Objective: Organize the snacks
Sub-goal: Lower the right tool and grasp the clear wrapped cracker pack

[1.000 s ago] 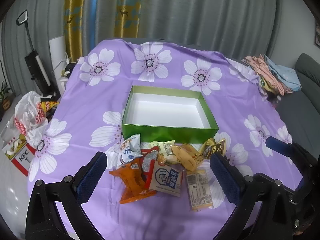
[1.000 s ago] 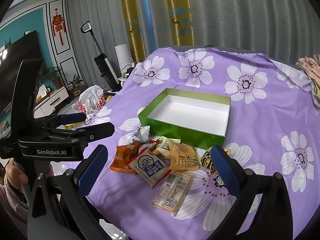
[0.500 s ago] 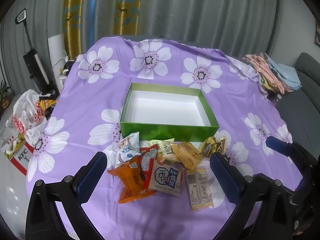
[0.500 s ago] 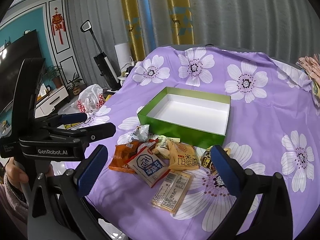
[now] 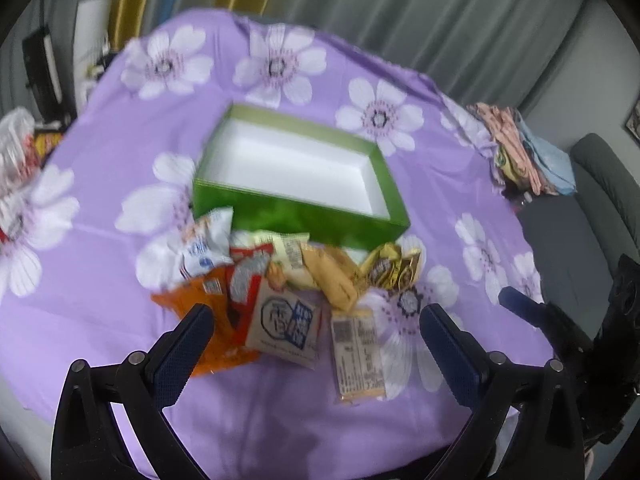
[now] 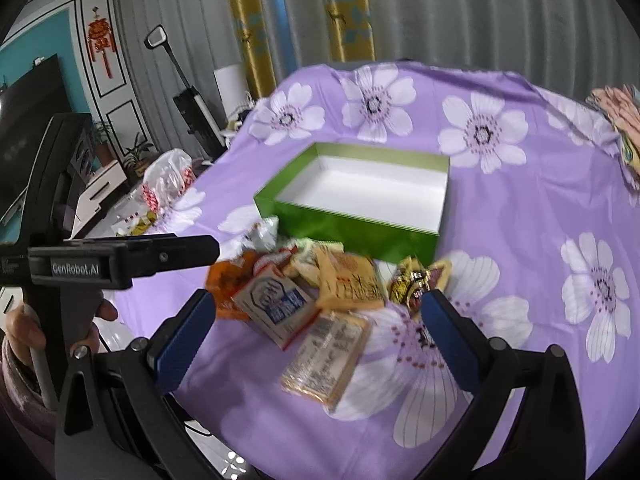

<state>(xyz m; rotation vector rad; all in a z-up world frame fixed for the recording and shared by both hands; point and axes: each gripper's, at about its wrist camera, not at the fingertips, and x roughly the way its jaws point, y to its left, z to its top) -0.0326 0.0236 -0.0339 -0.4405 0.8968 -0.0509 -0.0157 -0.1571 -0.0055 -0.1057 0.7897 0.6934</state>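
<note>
Left wrist: snacks loom nearer now.

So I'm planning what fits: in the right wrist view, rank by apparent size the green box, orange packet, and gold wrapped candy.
1. green box
2. orange packet, partly covered
3. gold wrapped candy

Motion blur smears the snack packets, so their print cannot be read. The orange packet lies partly under its neighbours and behind a left fingertip. The folded clothes run off the right wrist view's edge.
</note>
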